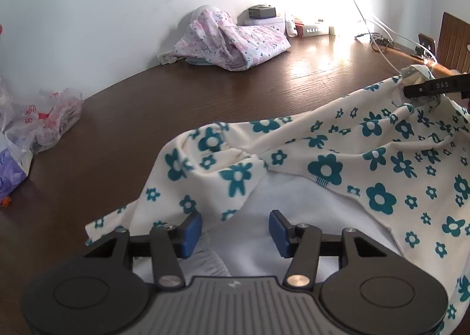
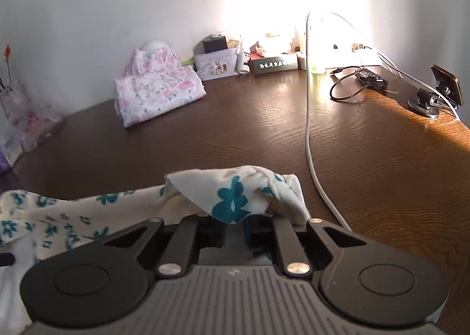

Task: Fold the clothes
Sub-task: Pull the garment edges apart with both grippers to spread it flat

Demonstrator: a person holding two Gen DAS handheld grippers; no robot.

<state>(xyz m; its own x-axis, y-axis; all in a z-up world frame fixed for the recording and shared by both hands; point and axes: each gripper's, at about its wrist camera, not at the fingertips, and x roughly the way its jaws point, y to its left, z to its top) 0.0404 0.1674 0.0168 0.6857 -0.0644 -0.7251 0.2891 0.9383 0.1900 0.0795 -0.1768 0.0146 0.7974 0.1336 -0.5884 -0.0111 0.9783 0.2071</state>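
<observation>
Floral garment (image 1: 337,158) runs past frame edges, white inside showing. Right gripper (image 2: 235,224) clenched on its bunched corner, pads hidden by cloth. Left gripper (image 1: 235,232) released, empty.

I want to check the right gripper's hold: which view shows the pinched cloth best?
The right wrist view: the right gripper is shut on the floral garment, bunched at its fingertips. The left wrist view shows that grip only small, at the frame's edge.
</observation>
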